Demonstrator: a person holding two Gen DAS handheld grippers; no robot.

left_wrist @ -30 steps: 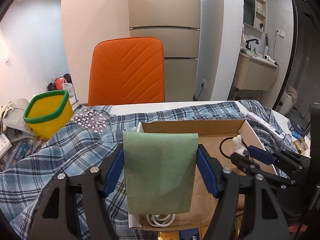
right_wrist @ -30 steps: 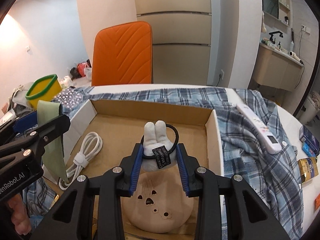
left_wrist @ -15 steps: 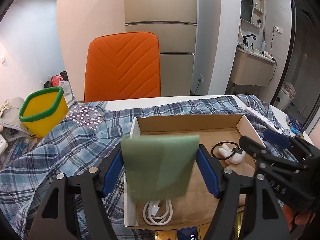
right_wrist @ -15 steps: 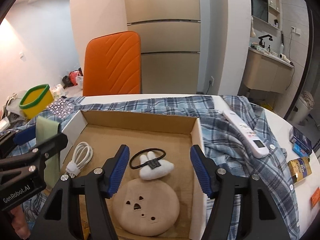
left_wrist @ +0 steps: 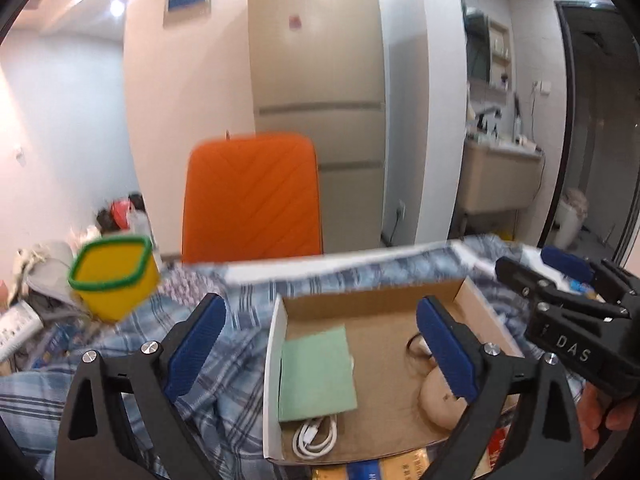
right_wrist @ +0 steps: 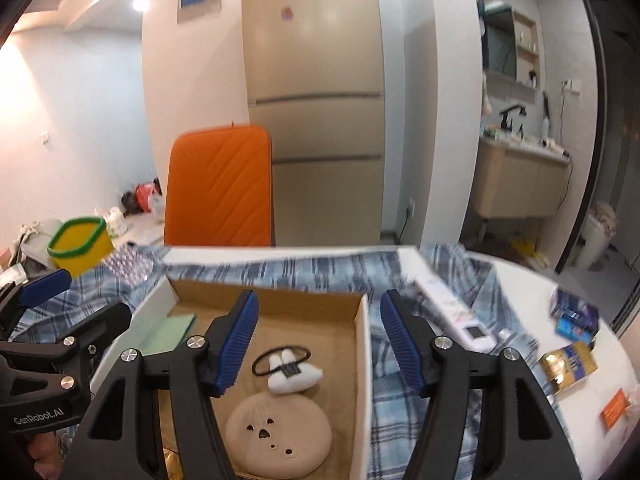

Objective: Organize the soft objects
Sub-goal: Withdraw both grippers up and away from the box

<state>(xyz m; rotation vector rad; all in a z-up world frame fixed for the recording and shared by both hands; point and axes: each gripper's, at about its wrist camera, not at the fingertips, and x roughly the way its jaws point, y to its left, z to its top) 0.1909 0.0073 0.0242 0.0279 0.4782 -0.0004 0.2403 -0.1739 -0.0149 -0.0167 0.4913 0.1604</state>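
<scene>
A folded green cloth (left_wrist: 316,372) lies flat in the left part of the cardboard box (left_wrist: 372,300), over a white cable (left_wrist: 314,436). My left gripper (left_wrist: 322,308) hangs above it, jaws opening wide with nothing between them. A white bunny-ear hair tie (right_wrist: 294,370) and a round beige plush (right_wrist: 278,436) rest on the box floor. Above them my right gripper (right_wrist: 320,300) stands open and holds nothing. Each gripper shows in the other's view: the right gripper (left_wrist: 536,268) and the left gripper (right_wrist: 76,300).
A blue plaid shirt (right_wrist: 400,400) is spread under the box on the white table. A yellow tub with a green rim (left_wrist: 114,280) stands at the far left, and an orange chair (left_wrist: 252,196) behind. A white remote (right_wrist: 452,316) and small packets (right_wrist: 568,364) lie to the right.
The left gripper let go of the green cloth, which dropped into the box. The right gripper released the bunny-ear hair tie. Both grippers opened and lifted away from the box.
</scene>
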